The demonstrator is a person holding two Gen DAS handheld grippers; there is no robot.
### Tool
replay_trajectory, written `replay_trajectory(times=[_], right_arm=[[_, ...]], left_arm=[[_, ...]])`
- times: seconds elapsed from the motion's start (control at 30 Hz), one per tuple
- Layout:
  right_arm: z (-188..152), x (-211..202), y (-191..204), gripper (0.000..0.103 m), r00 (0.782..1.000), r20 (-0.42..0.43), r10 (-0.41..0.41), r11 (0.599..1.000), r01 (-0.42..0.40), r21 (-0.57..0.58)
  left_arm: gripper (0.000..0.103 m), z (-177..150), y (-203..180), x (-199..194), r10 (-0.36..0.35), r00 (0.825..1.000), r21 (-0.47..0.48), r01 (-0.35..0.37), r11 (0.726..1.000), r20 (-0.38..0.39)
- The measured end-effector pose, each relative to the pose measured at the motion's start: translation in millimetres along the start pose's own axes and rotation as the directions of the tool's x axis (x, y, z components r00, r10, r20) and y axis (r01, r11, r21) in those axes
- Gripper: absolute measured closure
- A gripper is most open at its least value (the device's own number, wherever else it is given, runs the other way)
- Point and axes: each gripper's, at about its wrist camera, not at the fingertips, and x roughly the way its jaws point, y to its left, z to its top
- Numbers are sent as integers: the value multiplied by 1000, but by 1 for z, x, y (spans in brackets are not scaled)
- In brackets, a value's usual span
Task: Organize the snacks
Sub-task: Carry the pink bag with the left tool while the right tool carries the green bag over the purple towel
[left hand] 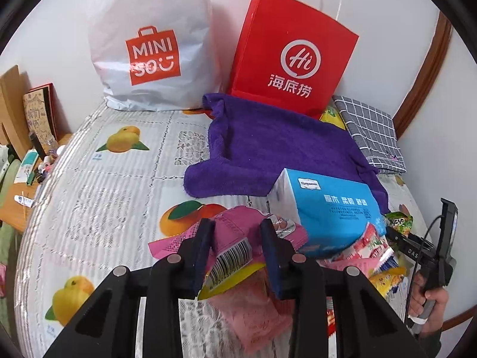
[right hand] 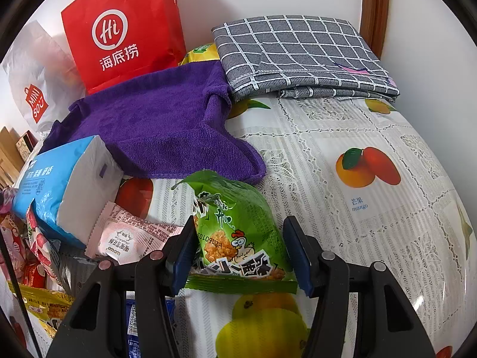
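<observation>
Bright even light, soft shadows behind bags, strong fisheye edge warp, dark corners.

I see a glossy green foil packet (right hand: 238, 238) at lower centre, a fuzzy purple towel (right hand: 161, 125) mid-left, woven checked cloth (right hand: 301, 56) upper right, a smooth red paper bag (right hand: 125, 29) upper left, and a shiny plastic lace-patterned tablecloth (right hand: 372, 223).

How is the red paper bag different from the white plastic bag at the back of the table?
The red paper bag is stiff with flat sides and sharp folds; the white plastic bag is soft, rounded and creased. The red paper bag has thin white cord handles and a white circle logo; the white plastic bag carries a red MINISO print and shows no handles. Both stand upright against the wall.
</observation>
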Motion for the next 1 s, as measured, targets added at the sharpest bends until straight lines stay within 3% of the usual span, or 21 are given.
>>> replay_trajectory(times=[0.37,1.0], right_arm=[[-7,-12,1,50,999,14,-49,999,49,2],[-2,-138,33,51,992,125,30,999,-33,23]], left_arm=[[72,-8,-6,-51,-35,998,17,34,999,60],[72,5,-58,-107,-123,985,93,111,989,125]])
